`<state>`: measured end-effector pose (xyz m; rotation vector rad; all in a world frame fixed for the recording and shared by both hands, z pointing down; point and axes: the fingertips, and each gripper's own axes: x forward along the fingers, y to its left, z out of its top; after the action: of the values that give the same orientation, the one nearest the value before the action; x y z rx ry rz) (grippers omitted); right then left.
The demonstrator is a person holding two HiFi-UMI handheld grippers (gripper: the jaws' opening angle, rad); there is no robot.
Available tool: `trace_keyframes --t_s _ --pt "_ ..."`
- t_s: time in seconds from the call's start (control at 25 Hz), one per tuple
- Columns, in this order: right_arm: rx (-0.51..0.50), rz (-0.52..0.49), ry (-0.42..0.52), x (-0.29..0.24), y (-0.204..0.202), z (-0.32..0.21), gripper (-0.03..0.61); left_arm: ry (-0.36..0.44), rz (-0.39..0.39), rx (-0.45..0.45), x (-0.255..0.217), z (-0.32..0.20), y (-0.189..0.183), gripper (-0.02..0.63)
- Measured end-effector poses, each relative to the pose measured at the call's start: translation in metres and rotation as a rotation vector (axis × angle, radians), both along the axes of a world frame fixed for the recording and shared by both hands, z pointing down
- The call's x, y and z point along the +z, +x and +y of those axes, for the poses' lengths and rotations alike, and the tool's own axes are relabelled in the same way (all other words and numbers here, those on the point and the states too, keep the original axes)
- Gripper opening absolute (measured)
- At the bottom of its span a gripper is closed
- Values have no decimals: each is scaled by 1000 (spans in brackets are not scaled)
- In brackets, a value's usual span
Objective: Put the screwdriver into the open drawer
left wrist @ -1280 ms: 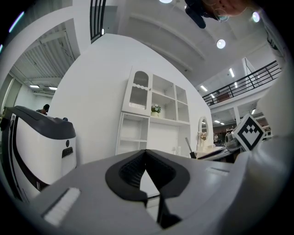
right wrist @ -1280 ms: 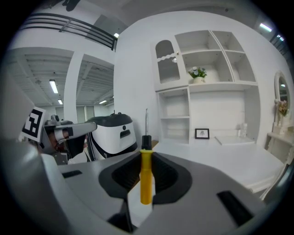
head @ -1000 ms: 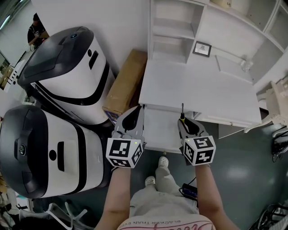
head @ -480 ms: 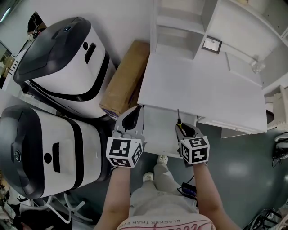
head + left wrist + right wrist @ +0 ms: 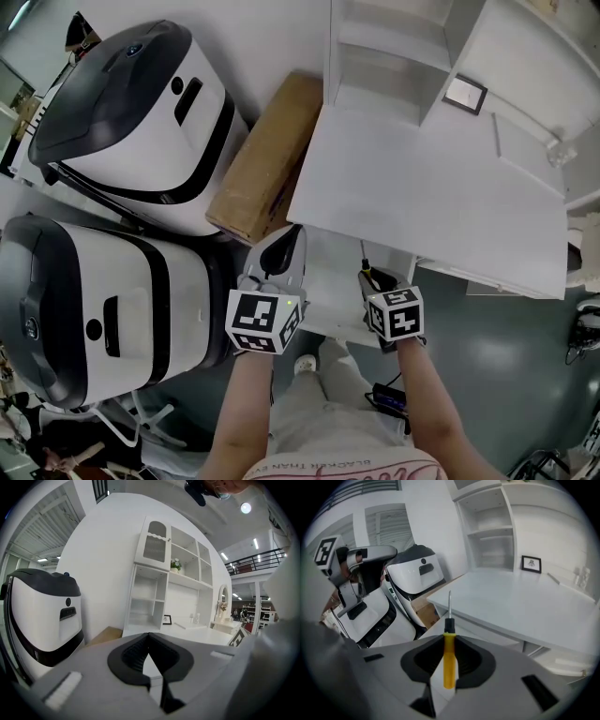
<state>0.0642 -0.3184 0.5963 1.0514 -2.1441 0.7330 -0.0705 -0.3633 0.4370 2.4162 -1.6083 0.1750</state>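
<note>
**Screwdriver Clamped in the Right Fingers Above the Open Drawer**

The right gripper point(image 5: 368, 274) is gripping the screwdriver point(image 5: 449, 660) by its yellow handle. Its fingers point(image 5: 423, 660) are pressing on the handle from both sides, parted only as far as the handle is thick. The black collar and the thin metal shaft are sticking out past the fingertips, pointing toward the front edge of the white worktop point(image 5: 422, 187).

In the head view the tool is hanging over the right part of the open drawer point(image 5: 328, 277), which is jutting out from under the worktop toward the person. The shaft tip is lying close to the worktop's front edge. Nothing but the fingers is holding the screwdriver, so it is not yet lying in the drawer.

The left gripper point(image 5: 292, 234) is hovering at the drawer's left side. Its fingers point(image 5: 131, 656) are meeting at the tips with nothing between them, and they are pointing roughly level toward the worktop.

A long cardboard box point(image 5: 267, 155) is lying just beside the worktop's left edge. Two large white-and-black machines point(image 5: 131, 103) are standing further left. A small framed picture point(image 5: 465, 92) is standing at the back of the worktop, beside white shelves point(image 5: 384, 47). The person's legs point(image 5: 328, 403) are showing below the drawer, between the two forearms.
</note>
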Motion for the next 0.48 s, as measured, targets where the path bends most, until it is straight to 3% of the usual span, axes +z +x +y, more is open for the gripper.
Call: trace_keyframes --t_s 0.48 --pt "-62 47 -165 73 -6 -1 77 -32 -9 -38 25 -15 -4 9"
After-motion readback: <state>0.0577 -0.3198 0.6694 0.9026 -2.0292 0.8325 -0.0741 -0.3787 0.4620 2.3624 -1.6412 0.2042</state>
